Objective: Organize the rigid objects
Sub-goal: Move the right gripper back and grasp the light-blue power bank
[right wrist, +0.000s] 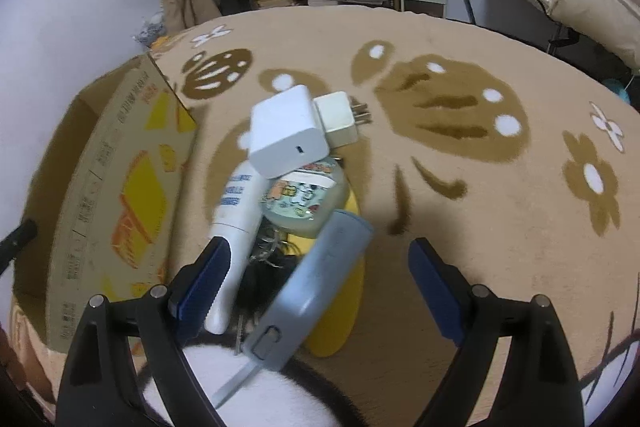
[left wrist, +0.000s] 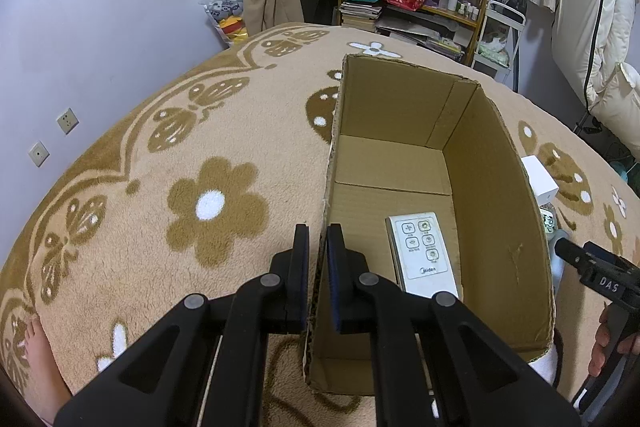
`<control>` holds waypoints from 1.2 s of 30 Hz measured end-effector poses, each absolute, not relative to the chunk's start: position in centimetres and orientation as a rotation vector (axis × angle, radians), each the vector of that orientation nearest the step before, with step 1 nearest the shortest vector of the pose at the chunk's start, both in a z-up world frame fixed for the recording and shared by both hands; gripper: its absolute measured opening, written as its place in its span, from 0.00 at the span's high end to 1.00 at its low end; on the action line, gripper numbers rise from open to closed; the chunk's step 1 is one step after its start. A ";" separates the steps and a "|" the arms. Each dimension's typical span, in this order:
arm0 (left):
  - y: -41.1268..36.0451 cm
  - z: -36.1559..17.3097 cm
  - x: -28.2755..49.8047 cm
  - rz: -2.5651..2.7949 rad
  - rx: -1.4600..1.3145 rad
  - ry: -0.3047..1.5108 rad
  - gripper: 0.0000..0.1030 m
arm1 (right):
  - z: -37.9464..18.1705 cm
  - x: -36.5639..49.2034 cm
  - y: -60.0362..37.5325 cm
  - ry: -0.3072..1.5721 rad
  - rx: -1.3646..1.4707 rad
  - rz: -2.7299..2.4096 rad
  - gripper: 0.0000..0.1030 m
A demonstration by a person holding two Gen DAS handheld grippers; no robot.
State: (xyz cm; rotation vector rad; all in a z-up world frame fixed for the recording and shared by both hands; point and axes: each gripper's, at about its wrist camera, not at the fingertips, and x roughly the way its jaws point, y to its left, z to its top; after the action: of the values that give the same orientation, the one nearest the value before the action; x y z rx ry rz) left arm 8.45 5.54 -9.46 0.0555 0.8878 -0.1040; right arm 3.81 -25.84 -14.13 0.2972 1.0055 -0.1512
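Box-holding duty for my left gripper point(left wrist: 318, 255) right now: its fingers are clamped on the near-left wall of the cardboard box point(left wrist: 496, 195), one finger outside and one inside, so the box stays put on the floral blanket point(left wrist: 168, 147). One white remote point(left wrist: 420, 251) is already lying flat on the box floor, just to the right of those fingers. My right gripper point(right wrist: 320, 279) has its fingers spread wide over the pile of leftovers beside the box, nothing pinched yet. Straight between them sits a grey case point(right wrist: 316, 287), tilted, lying over something yellow I can't make out. A white tube point(right wrist: 234, 227) runs along the inside of the left finger, basically touching it, and beyond the tips there's a white charger block point(right wrist: 284, 131) stacked on a round sticker-covered thing point(right wrist: 308, 195), with a smaller plug adapter point(right wrist: 340, 119) behind. So I'd say we're on the pick step for item two. Next move, as I read it: settle the fingers around the grey case only, keeping the tube out of the squeeze, since the pile looks ready to slide.
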 end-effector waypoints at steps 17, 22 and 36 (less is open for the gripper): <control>5.6 -9.5 8.4 -0.104 0.052 0.890 0.91 | -16.6 4.1 -24.5 1.115 0.187 -0.183 0.32; 5.5 -9.6 8.3 -0.104 0.048 0.890 0.91 | -16.6 4.3 -23.0 1.136 0.135 -0.153 0.46; 5.6 -9.6 8.3 -0.107 0.043 0.890 0.91 | -16.5 3.8 -24.1 1.179 0.120 -0.188 0.71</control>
State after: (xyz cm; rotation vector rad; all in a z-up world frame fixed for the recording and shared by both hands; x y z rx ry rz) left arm 8.34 5.56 -9.55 0.0432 0.8901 -0.1071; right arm 3.82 -24.06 -16.53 0.1200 1.1786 -0.1880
